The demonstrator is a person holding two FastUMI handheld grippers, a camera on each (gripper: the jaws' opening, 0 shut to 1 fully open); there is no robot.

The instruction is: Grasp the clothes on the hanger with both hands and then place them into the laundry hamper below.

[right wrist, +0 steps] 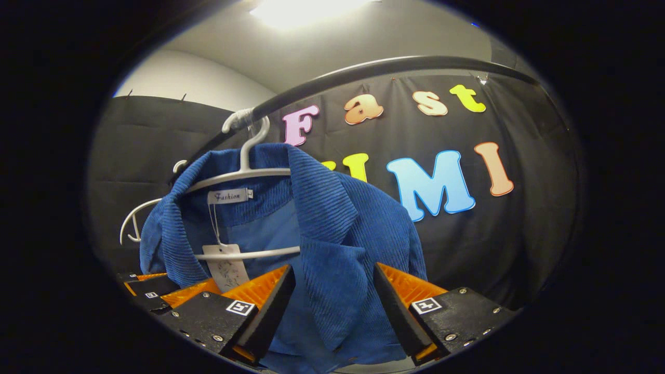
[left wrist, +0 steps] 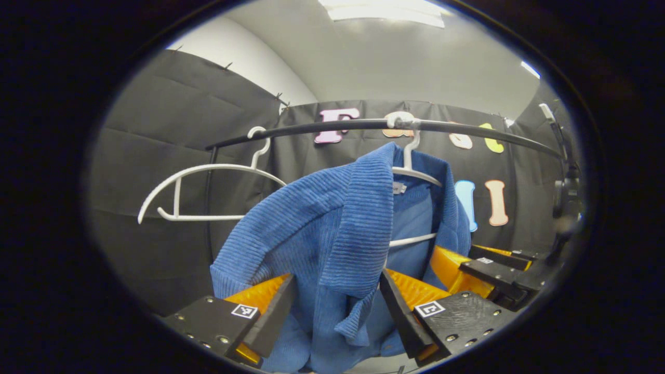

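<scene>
A blue corduroy jacket [left wrist: 332, 223] hangs on a white hanger [left wrist: 415, 174] from a black rail [left wrist: 457, 127]. In the left gripper view, my left gripper [left wrist: 336, 280] is open, and the jacket's front edge and lapel hang between its fingers. My right gripper [left wrist: 488, 265] shows farther off at the jacket's other side. In the right gripper view, the right gripper [right wrist: 333, 270] is open around the other lapel of the jacket [right wrist: 332, 234], below the hanger [right wrist: 244, 174]. The left gripper [right wrist: 156, 288] shows at the lower left, by the collar.
An empty white hanger [left wrist: 208, 192] hangs on the rail to the jacket's left in the left gripper view. A paper tag [right wrist: 226, 267] dangles inside the collar. The rail [right wrist: 363, 70] curves overhead, with the black cloth wall close behind.
</scene>
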